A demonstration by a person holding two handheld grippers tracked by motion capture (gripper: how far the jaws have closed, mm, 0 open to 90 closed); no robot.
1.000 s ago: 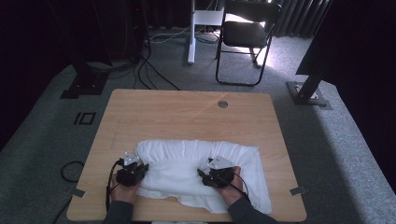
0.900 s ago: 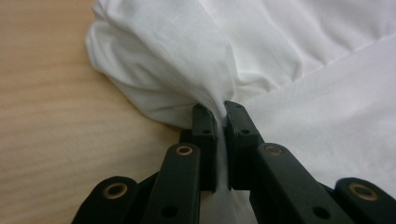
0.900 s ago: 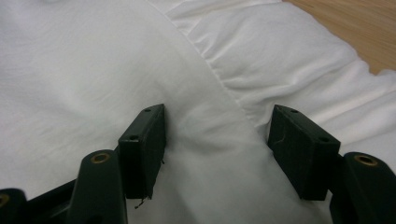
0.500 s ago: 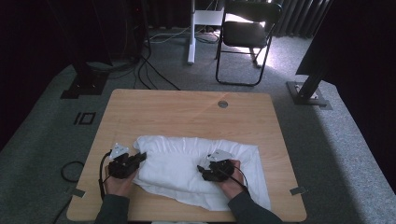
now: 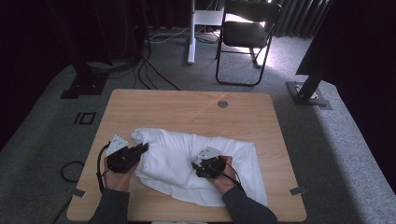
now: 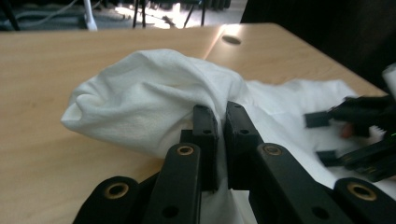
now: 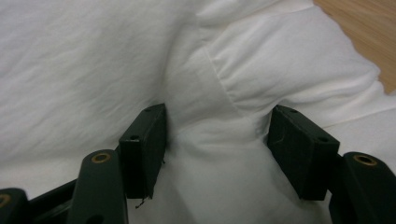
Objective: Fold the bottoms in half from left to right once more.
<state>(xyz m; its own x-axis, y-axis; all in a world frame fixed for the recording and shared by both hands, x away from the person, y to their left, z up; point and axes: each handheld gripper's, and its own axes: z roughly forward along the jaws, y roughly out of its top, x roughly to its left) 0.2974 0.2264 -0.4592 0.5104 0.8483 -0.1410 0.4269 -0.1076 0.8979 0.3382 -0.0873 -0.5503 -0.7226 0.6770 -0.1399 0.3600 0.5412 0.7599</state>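
Pinching a raised fold of white cloth (image 6: 154, 100), the fingers (image 6: 205, 133) of the left gripper (image 6: 220, 122) are pressed together with the fabric caught between them, and the cloth bulges up and away from them in a rounded hump. In the right gripper view, the fingers (image 7: 142, 140) of the right gripper (image 7: 219, 140) stand well apart, with a seamed ridge of the same cloth (image 7: 224, 84) lying between them; both press down on the fabric, but they do not clamp it. In the high view the left gripper (image 5: 140, 150) sits at the cloth's left end, held by the person's left hand (image 5: 116, 175), and the right gripper (image 5: 196, 169) rests on top of the cloth nearer its middle, held by the right hand (image 5: 224, 175), a grey plate showing on top of each. The cloth (image 5: 173, 158) lies rumpled across the near half of the wooden surface (image 5: 187, 105), running from near the left edge toward the near right corner, where it almost reaches the near edge. A small round grommet (image 5: 222, 104) sits in the surface close to the far edge. Beyond the surface, on the grey carpet, stand a black folding chair (image 5: 247, 37) and some trailing cables (image 5: 154, 70).
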